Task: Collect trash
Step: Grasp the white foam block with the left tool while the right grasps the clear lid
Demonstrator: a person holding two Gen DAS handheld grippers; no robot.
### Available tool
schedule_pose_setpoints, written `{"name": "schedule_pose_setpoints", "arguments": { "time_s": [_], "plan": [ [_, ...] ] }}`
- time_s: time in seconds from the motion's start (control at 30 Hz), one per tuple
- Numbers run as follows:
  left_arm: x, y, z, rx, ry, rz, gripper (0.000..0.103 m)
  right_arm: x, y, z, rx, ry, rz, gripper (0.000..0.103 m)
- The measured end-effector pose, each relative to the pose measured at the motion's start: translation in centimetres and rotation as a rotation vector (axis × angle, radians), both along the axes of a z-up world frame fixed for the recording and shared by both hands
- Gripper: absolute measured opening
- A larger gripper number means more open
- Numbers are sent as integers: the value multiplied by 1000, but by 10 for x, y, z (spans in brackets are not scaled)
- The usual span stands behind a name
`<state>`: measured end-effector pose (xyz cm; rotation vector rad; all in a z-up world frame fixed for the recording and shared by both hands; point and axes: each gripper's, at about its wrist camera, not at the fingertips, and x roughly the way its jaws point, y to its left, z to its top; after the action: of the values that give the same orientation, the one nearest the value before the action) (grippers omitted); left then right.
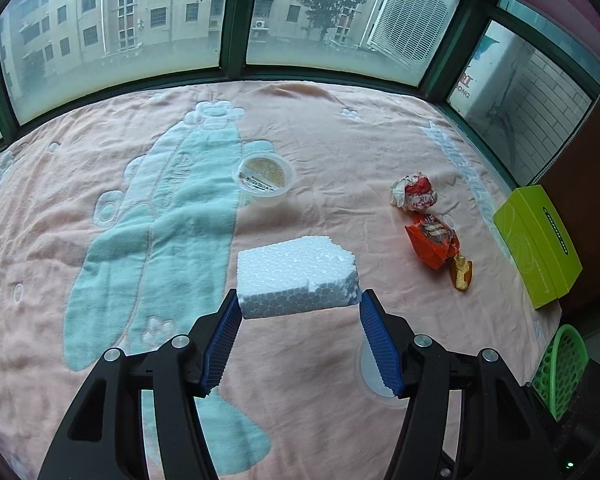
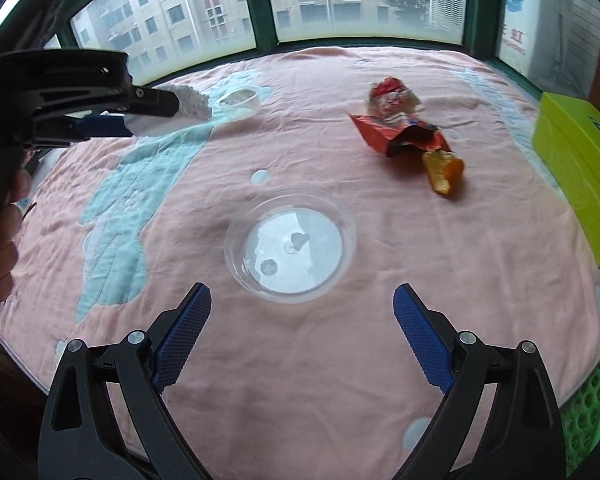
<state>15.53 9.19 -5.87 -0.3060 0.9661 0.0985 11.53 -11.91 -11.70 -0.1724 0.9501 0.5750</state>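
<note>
My left gripper (image 1: 298,306) is shut on a white foam block (image 1: 296,276) and holds it above the pink blanket (image 1: 340,152); the block also shows in the right wrist view (image 2: 188,102). My right gripper (image 2: 302,300) is open and empty, just short of a clear plastic lid (image 2: 291,243). A crumpled red and white wrapper (image 1: 414,193), an orange snack bag (image 1: 434,240) and a piece of orange food (image 1: 462,274) lie to the right. A clear plastic cup (image 1: 265,178) stands further back.
A green box (image 1: 538,244) sits at the blanket's right edge. A green mesh basket (image 1: 560,368) stands below the right corner; it also shows in the right wrist view (image 2: 592,408). Windows with dark green frames run behind the bed.
</note>
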Motion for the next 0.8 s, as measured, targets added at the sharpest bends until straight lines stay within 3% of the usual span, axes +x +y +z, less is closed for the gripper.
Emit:
{"name": "schedule_pose_setpoints", "arguments": {
  "time_s": [0.43, 0.8],
  "plan": [
    [-7, 18, 0, 0, 2, 34, 59, 17, 38, -25, -118, -19, 25, 95],
    [-9, 24, -4, 1, 10, 45, 59, 26, 48, -32, -136, -20, 12, 93]
  ]
}}
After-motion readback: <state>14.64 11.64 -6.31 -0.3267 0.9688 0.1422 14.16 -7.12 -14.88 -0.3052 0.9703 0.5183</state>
